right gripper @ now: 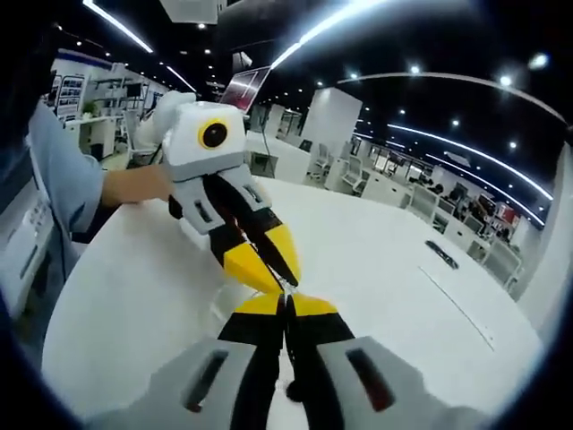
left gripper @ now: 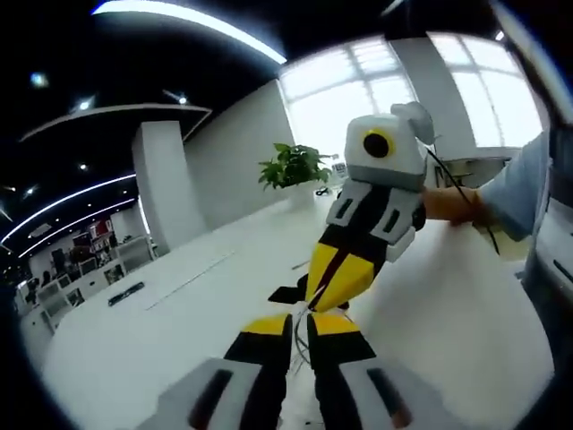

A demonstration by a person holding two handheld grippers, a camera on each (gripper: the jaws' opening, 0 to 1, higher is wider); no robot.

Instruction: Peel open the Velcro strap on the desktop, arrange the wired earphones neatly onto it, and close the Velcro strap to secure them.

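On the white table (left gripper: 161,313) a black Velcro strap (left gripper: 285,294) lies just past the yellow tips of my left gripper (left gripper: 301,321). That gripper's jaws are shut together at the strap's near end. My right gripper (left gripper: 313,300) comes down from the upper right and its yellow tips pinch the same spot. In the right gripper view my right gripper (right gripper: 286,303) is shut, tip to tip with the left gripper (right gripper: 285,279), and the strap is hidden between them. A thin white earphone wire (left gripper: 296,351) runs under the left jaws.
A person's hand (left gripper: 452,204) and light blue sleeve (right gripper: 63,170) hold the grippers. A potted plant (left gripper: 294,166) stands at the table's far end. A small black object (right gripper: 441,253) lies farther out on the table (right gripper: 376,251). Desks and chairs stand beyond.
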